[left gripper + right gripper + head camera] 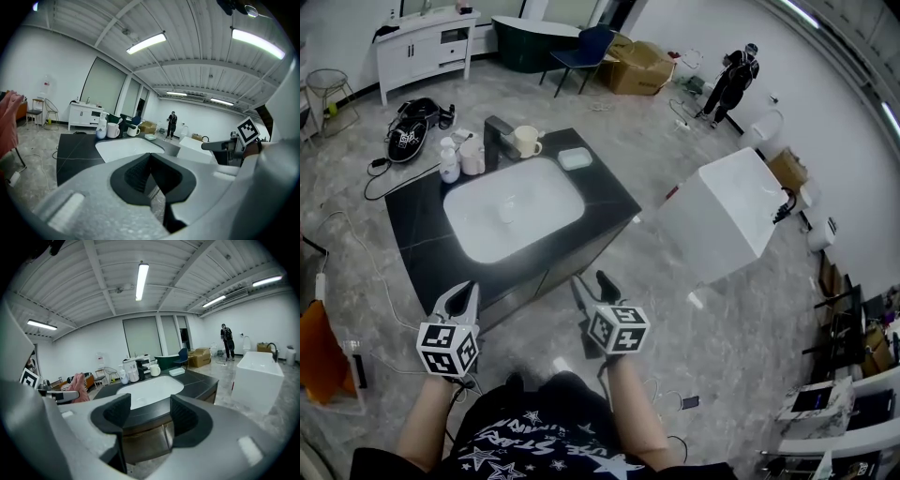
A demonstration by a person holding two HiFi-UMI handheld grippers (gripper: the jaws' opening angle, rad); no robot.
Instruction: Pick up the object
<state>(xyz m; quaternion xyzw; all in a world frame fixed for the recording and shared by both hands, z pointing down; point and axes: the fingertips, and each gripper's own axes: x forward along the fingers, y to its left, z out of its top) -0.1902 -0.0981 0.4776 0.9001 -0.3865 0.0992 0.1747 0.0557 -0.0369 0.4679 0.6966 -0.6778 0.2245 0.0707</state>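
Observation:
A black vanity top (605,192) holds a white sink basin (514,208). Along its far edge stand a white bottle (449,161), a pink cup (472,155), a dark faucet (497,136), a cream mug (526,141) and a pale soap dish (575,157). Both grippers hover short of the near edge, away from all of these. My left gripper (464,298) has its pads meeting, with nothing between them (150,157). My right gripper (593,286) stands wide open and empty, its jaws framing the sink (150,404).
A white bathtub-like block (727,211) stands on the floor to the right of the vanity. A person in black (734,80) stands far back. A blue chair (586,49), cardboard boxes (639,67), a white cabinet (422,47) and floor cables (380,173) surround the area.

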